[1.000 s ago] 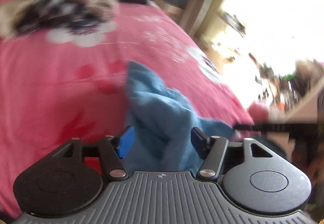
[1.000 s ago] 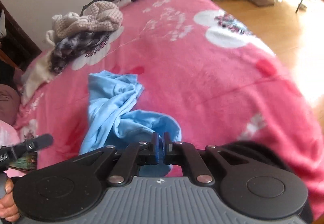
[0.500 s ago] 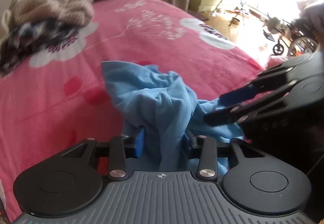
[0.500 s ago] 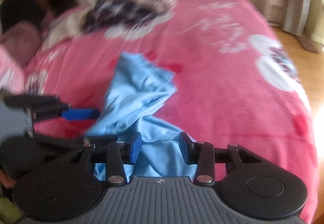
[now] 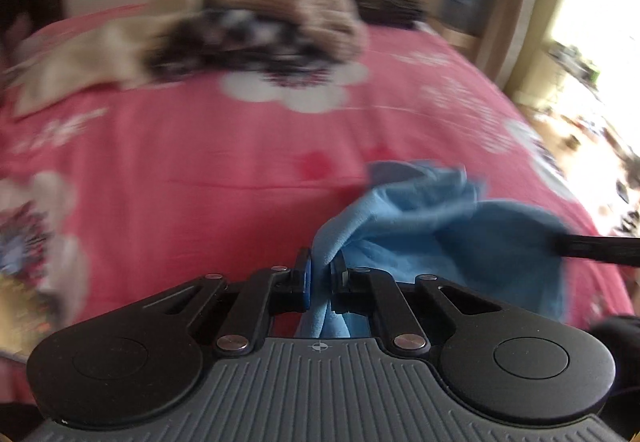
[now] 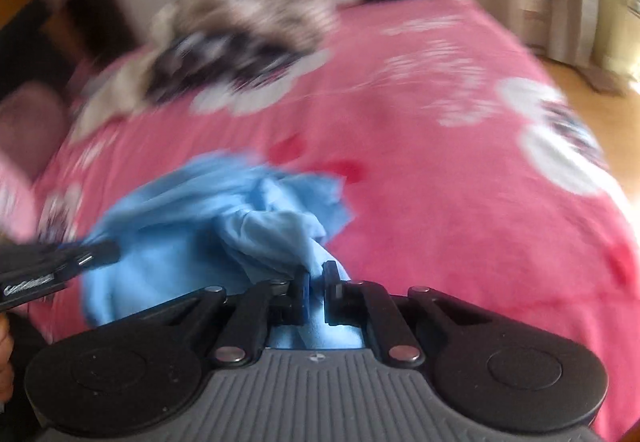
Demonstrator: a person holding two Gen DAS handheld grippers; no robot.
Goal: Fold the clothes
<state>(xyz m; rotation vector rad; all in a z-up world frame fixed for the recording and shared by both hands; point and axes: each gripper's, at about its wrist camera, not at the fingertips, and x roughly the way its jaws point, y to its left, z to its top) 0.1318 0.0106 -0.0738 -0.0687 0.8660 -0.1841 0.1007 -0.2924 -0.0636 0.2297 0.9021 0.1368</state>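
A light blue garment lies crumpled on the pink flowered bedspread. My left gripper is shut on a fold of it near its left edge. My right gripper is shut on another bunched fold at its right side. The cloth stretches between the two grippers. In the left wrist view the right gripper's finger pokes in from the right; in the right wrist view the left gripper enters from the left. Both views are motion-blurred.
A pile of beige, checked and dark clothes sits at the far side of the bed. Folded dark items lie by the wall. Wooden floor and furniture lie to the right of the bed.
Both grippers went from open around the blue cloth to shut on it. They have drawn apart, spreading the garment, and both cameras swung to face the far clothes pile.
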